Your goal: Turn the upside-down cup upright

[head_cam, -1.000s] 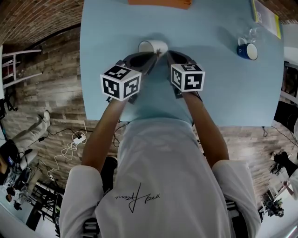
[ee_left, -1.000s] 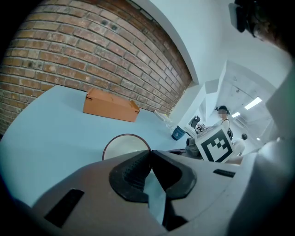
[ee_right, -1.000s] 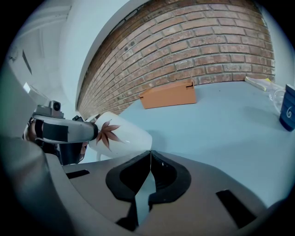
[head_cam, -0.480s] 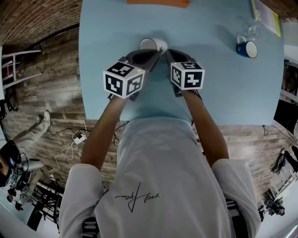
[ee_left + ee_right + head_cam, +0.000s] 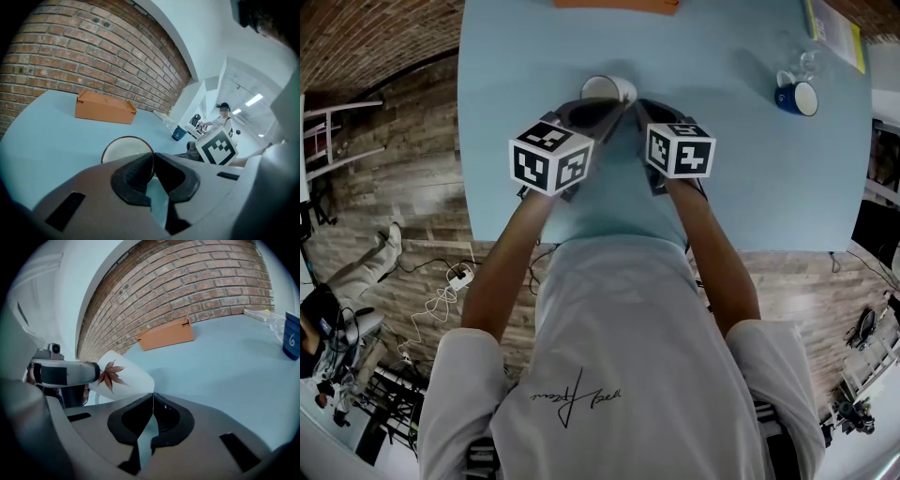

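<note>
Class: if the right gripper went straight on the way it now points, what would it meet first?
Almost certainly the cup, which sits right at the right gripper's shut fingers. They may be touching its edge.

**Brick-walled room around a pale blue table (image 5: 750, 169)**

Behind the table, red brick wall (image 5: 70, 56) curving up into a white plaster arch (image 5: 201, 28). Below and left of the table, weathered grey-brown plank floor (image 5: 422, 187), white cables (image 5: 441, 298) strewn near the table's front edge. Far right of the table, bright strip lights (image 5: 254, 100) overhead.
</note>
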Tool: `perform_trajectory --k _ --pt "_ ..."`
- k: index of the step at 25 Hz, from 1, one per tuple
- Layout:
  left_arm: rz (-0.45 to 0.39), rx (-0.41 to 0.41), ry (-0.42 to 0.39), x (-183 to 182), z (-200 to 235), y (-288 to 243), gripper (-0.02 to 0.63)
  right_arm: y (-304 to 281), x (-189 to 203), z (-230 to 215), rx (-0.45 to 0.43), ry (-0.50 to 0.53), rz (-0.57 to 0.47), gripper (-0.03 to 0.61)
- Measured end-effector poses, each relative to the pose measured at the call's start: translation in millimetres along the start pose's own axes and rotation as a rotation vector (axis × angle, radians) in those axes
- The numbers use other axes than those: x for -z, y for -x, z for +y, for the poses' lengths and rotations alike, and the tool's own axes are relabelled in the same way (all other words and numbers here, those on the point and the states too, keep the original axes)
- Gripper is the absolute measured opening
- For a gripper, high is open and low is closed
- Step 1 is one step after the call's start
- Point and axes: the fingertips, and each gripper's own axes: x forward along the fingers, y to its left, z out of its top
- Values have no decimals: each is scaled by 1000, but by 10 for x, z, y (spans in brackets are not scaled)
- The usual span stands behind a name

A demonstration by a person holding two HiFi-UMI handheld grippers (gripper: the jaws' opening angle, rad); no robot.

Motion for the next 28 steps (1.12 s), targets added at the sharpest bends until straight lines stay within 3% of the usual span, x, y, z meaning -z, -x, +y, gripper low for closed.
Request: perform_trajectory --k 28 --pt "3 -4 2 -75 -39 -154 29 6 29 -67 -11 -70 -5 21"
